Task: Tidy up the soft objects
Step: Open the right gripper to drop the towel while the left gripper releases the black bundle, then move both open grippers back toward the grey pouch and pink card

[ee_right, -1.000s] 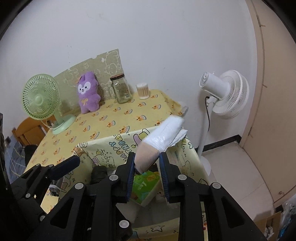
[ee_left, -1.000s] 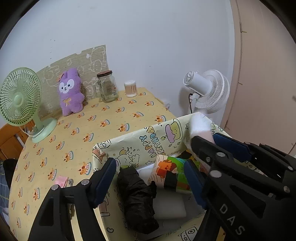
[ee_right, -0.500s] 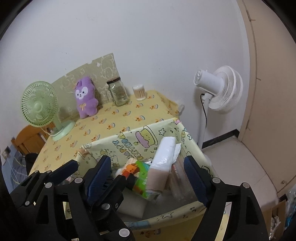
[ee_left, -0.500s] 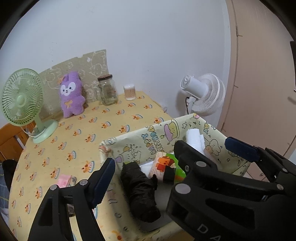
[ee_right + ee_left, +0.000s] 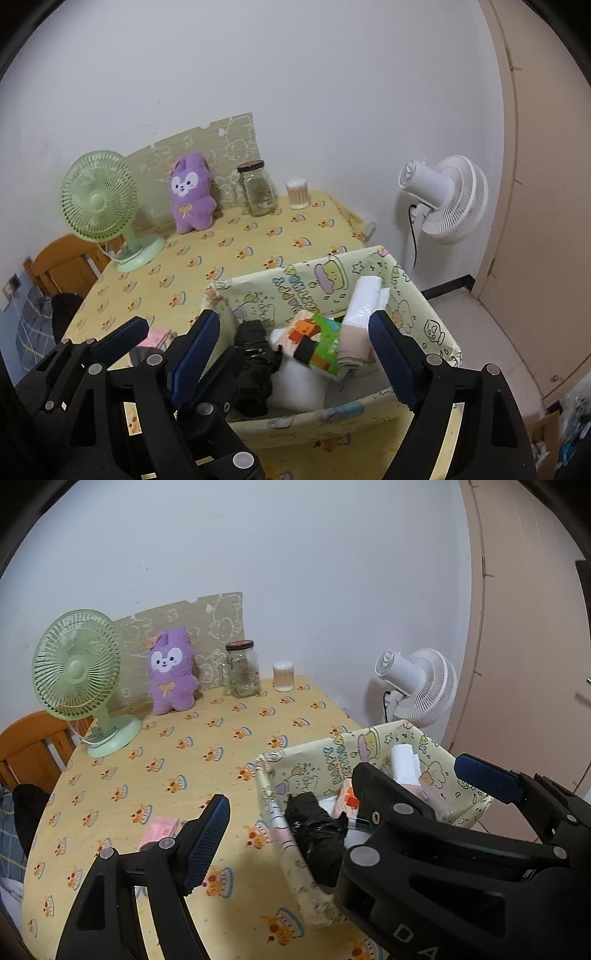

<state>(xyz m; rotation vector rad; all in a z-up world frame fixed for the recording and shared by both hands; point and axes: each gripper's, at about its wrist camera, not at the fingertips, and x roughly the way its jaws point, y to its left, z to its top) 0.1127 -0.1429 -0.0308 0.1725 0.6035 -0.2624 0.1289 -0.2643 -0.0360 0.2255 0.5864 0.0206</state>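
A printed fabric bin stands at the table's right edge; it also shows in the left wrist view. In it lie a white and beige roll, a green and orange pack, a black bundle and a white pad. My right gripper is open and empty just above the bin. My left gripper is open and empty, left of the bin; its right finger is hidden behind the right gripper's body. A small pink item lies on the table. A purple plush leans at the back.
A green desk fan, a glass jar and a swab cup stand at the back of the yellow tablecloth. A white floor fan stands right of the table. A wooden chair is at the left.
My right gripper opened and let go of the white and beige roll, which now lies in the bin. Both grippers have drawn back and to the left.
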